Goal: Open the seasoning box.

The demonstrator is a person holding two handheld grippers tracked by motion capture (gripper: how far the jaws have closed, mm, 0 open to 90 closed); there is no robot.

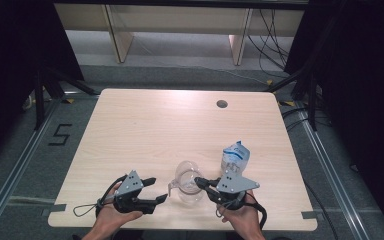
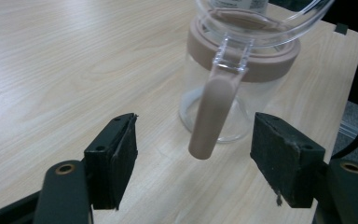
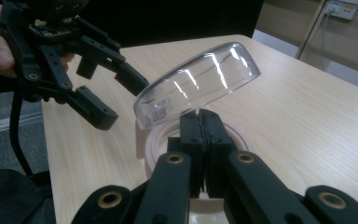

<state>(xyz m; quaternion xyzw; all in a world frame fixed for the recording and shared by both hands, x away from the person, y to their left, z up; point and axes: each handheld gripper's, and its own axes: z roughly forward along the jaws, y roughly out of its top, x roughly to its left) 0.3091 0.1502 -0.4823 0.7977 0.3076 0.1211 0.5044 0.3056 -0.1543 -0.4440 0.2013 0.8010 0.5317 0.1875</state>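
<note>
2 tongs at work near my edge of the tabletop (image 1: 130, 125). My right tongs (image 3: 200, 122) are closed, pinched on the clear lid (image 3: 198, 84) of the pitcher (image 1: 187, 181), holding that lid tilted up over the tan collar (image 3: 156, 140). My left tongs (image 2: 193, 147) stand wide open with nothing pressed between the pads; the pitcher's tan handle (image 2: 212, 116) hangs between them, apart from both.

Pitcher sits on the tabletop between my 2 hands, close to the near edge, clear body upright. Just beyond it, to the right, stands a crumpled clear bottle with a blue label (image 1: 236, 156). Farther back, a cable hole (image 1: 222, 104) near the far edge.

Judgement on the step in hand: lid is being worked while the body needs steadying. To do it well I would bring the left tongs level onto the handle, centred on its middle so it cannot twist, and close firmly before the right pulls any harder. Keep the right pinch steady on the lid; a slip there could tip the pitcher toward the bottle.
</note>
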